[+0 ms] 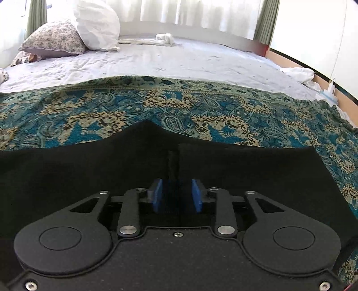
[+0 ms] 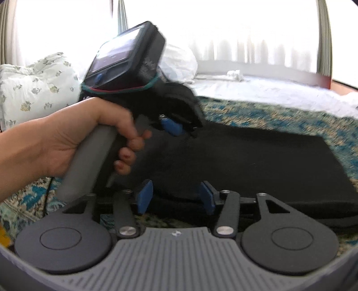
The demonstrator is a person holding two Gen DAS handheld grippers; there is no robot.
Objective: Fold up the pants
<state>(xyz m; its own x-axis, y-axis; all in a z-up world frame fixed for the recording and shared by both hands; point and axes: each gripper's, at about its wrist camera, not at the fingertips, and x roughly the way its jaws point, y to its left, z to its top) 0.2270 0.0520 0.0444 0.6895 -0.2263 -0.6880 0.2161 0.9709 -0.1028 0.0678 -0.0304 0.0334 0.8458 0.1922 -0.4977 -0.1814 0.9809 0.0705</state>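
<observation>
Black pants (image 2: 257,163) lie flat on the teal paisley blanket (image 1: 201,105) spread over the bed (image 1: 179,60), folded into a broad dark slab. In the right wrist view the slab's long axis runs left-right across the blanket, with its near folded edge thick and layered and its far right corner squared off; which end is the waist, can't tell. Left tool (image 1: 177,194): blue pads (image 1: 197,197) sit a narrow gap apart with black fabric between them; a raised peak of pants rises just beyond the tips, so it looks like it's pinching the cloth, but black on black means the contact itself isn't clear. From the right wrist view, the left tool (image 2: 176,125) is over the pants' far left edge, gripped by the person's left hand (image 2: 89,138) on a grey handle, and is motion-blurred. Right tool (image 2: 176,197): pads spread wide and straddling the near folded edge of the pants, nothing clamped. Beyond the blanket on the bed: a floral pillow (image 1: 53,38), a white pillow (image 1: 98,24) leaning on it, and a rolled white towel (image 1: 165,39) near the curtained window (image 1: 190,11). White crumpled cloth (image 1: 297,73) is at the bed's right edge. No containers, no readable labels or writing.
</observation>
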